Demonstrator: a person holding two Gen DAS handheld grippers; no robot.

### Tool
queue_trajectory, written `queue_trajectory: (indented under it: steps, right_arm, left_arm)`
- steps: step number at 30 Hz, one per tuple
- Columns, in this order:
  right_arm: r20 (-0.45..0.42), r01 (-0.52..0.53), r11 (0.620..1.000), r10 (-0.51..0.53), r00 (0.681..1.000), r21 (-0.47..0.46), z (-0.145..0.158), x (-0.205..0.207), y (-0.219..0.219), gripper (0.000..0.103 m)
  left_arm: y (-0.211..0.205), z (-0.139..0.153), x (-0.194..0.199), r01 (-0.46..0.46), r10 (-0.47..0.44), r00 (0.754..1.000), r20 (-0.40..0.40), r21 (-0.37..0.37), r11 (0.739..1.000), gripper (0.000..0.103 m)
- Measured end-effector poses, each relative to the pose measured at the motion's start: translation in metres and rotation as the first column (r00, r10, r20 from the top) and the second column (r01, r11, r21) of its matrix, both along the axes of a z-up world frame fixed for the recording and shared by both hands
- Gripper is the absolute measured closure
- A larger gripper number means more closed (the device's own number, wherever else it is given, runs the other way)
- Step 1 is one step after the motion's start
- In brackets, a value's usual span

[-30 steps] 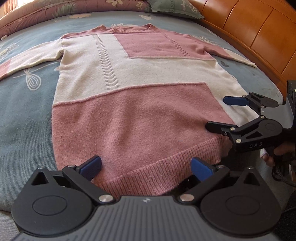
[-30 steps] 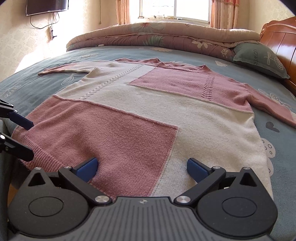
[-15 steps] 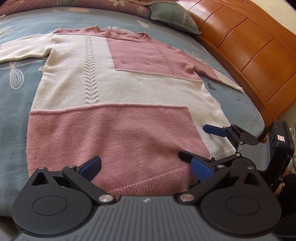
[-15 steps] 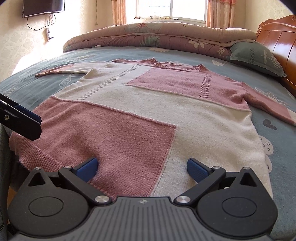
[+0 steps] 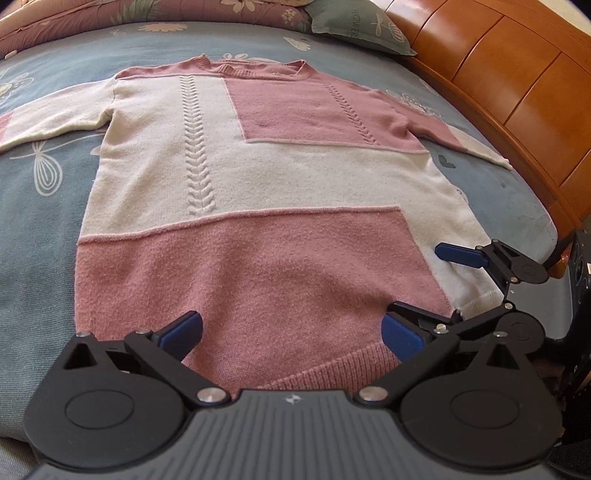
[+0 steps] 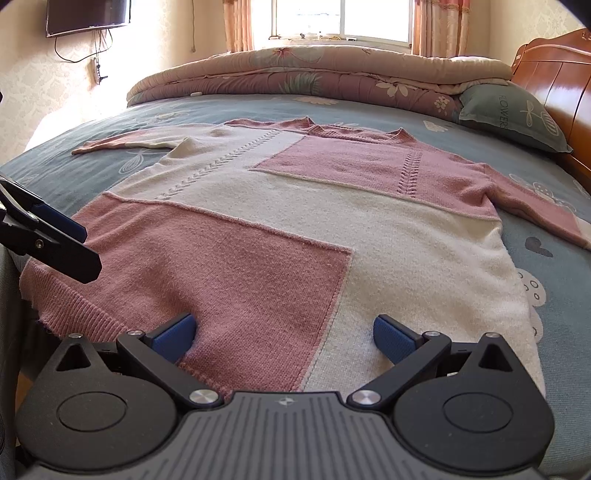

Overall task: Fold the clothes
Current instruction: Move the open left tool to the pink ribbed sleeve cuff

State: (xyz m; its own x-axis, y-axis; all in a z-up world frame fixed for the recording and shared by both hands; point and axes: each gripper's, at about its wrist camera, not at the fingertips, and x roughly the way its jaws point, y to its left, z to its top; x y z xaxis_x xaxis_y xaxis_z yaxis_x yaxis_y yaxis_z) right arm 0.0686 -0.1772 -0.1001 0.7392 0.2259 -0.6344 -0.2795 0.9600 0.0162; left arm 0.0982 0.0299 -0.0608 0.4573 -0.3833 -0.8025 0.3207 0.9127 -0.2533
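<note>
Since 0.5 s ago L cam had swung left: whole sweater [image 5: 255,206] came back near centre, both sleeves in view; R cam barely shifted, but the left gripper [image 6: 48,243] reached further into its left edge. Sweater lay flat, front up, on the blue bedspread [image 5: 33,206], neck toward the pillow [image 5: 354,26], ribbed hem [image 5: 325,369] at the near bed edge. L view alone showed the headboard [image 5: 517,85] running down the right side and the right gripper [image 5: 421,288] side-on at the hem's cream corner. R view alone showed the window [image 6: 343,18], wall TV [image 6: 88,14], rolled quilt [image 6: 317,74] at the far end. Left gripper [image 5: 291,332] spread wide, blue pads [image 5: 183,330] low over the pink hem, nothing between them; contact w/ knit — couldn't tell. Right gripper [image 6: 284,332] likewise spread wide, straddling the pink/cream seam near the hem, pinching nothing. Both pointed along the sweater toward the neck, side by side, R gripper just beside L's right finger.
</note>
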Motion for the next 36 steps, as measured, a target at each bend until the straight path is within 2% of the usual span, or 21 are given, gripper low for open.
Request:
queue_trajectory:
  steps: [4,9,15,19,24,27,30,33,36]
  right_arm:
    - [-0.002,0.002,1.0,-0.002,1.0,-0.001,0.0,-0.001,0.0,0.0]
    - [-0.01,0.007,1.0,-0.007,1.0,-0.005,0.001,0.0,0.001,0.0]
    - [-0.023,0.004,1.0,-0.004,1.0,-0.009,0.003,0.001,0.001,0.0]
    - [-0.043,-0.009,1.0,0.008,0.999,-0.007,0.005,0.001,-0.001,0.0]
    - [-0.112,-0.014,0.999,0.018,0.994,0.04,0.016,0.013,-0.006,0.0]
    - [-0.129,-0.001,0.994,0.016,0.992,0.113,0.024,0.023,-0.008,0.0]
    - [-0.138,-0.01,0.989,0.03,0.99,0.145,0.03,0.034,-0.005,0.0]
    - [-0.151,-0.038,0.983,0.066,0.986,0.182,0.037,0.044,-0.001,0.0]
    - [-0.156,-0.055,0.974,0.091,0.984,0.221,0.044,0.059,0.004,0.0]
  left_arm:
    - [0.0,-0.01,0.003,-0.016,0.017,0.999,-0.027,0.019,1.0,0.001]
    - [0.006,-0.014,0.001,-0.027,0.027,1.0,0.002,-0.003,1.0,0.001]
    - [0.001,-0.012,0.005,-0.001,0.001,1.0,0.009,0.032,0.999,0.001]
    - [0.017,0.001,0.019,-0.02,0.021,1.0,0.006,-0.064,0.998,0.001]
    - [0.07,0.031,0.056,-0.143,0.154,0.986,0.057,-0.168,0.975,0.001]
    - [0.114,0.046,0.085,-0.241,0.264,0.959,0.1,-0.201,0.95,0.001]
    - [0.165,0.055,0.121,-0.357,0.388,0.916,0.103,-0.233,0.905,0.001]
    - [0.221,0.056,0.158,-0.473,0.511,0.855,0.084,-0.275,0.837,0.001]
    - [0.282,0.051,0.198,-0.583,0.621,0.78,0.081,-0.267,0.767,0.001]
